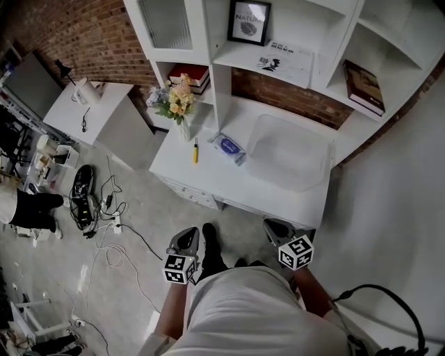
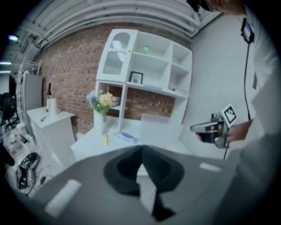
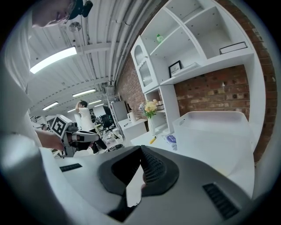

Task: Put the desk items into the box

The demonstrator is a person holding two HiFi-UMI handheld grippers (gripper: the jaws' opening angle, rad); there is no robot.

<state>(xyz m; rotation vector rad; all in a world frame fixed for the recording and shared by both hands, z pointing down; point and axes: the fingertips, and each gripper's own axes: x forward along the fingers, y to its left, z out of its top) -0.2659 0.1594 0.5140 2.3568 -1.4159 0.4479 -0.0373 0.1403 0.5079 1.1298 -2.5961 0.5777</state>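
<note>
A clear plastic box [image 1: 288,154] stands on the right half of the white desk [image 1: 208,182]. Left of it lie a blue-labelled packet of wipes [image 1: 229,147] and a yellow pen [image 1: 195,150]. Both grippers hang in front of the desk's near edge, apart from everything on it. My left gripper [image 1: 189,236] has its jaws together with nothing between them [image 2: 141,150]. My right gripper [image 1: 274,227] also has its jaws closed and empty [image 3: 141,148]. The left gripper view shows the pen [image 2: 106,139], the wipes [image 2: 127,136] and the box [image 2: 160,125] ahead. In the right gripper view the box [image 3: 215,127] is closest.
A vase of flowers [image 1: 177,101] stands at the desk's back left corner. A white shelf unit [image 1: 292,42] with a framed picture [image 1: 248,21] and books rises behind the desk. A white side table [image 1: 90,104] stands to the left. Cables [image 1: 115,229] and shoes lie on the floor.
</note>
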